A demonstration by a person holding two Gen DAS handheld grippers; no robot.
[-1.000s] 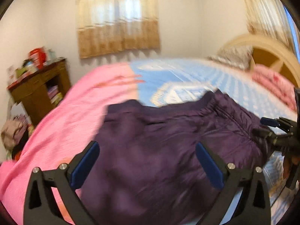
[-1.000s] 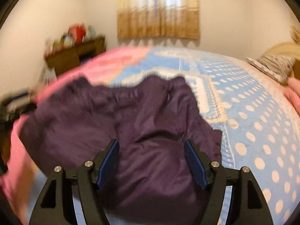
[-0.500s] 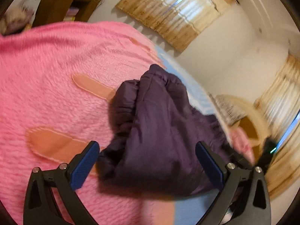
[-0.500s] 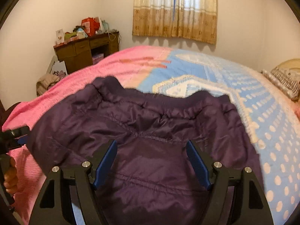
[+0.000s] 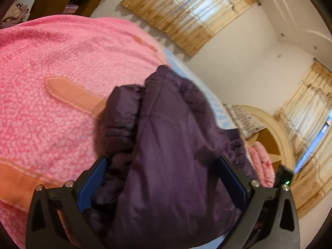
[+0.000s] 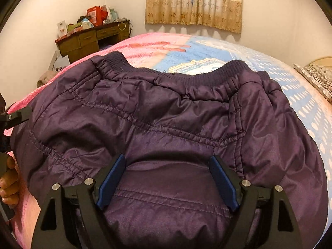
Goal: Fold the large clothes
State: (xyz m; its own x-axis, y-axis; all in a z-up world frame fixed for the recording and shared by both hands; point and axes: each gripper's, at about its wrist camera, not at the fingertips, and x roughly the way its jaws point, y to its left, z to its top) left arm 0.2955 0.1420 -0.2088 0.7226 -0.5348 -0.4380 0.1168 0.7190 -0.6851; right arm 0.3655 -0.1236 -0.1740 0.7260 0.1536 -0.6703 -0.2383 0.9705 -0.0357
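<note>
A dark purple padded jacket [image 6: 166, 112] lies spread on the bed, its ribbed hem [image 6: 217, 72] on the far side. My right gripper [image 6: 167, 159] hangs low over the near part, and its jaws are opening, with jacket fabric lying between the blue pads [image 6: 112, 180] but not pinched. In the left wrist view the jacket [image 5: 170, 137] is bunched at its side edge over the pink blanket [image 5: 51, 78]. My left gripper [image 5: 161, 166] stands wide, rolled sideways, with the bulging fabric between its fingers. That gripper [image 6: 14, 114] and the hand [image 6: 8, 178] holding it show at the left edge.
The bed has a pink blanket on the left and a blue dotted sheet [image 6: 303, 95] on the right. A cluttered wooden desk [image 6: 93, 39] stands by the far wall. A pillow [image 6: 315, 76], a pink garment [image 5: 261, 166] and the headboard [image 5: 276, 132] are at the right.
Both grippers came down closer to the jacket. The left one rolled sideways and moved to the jacket's edge on the pink blanket. The right jaws spread a little. The jacket settled flat.
</note>
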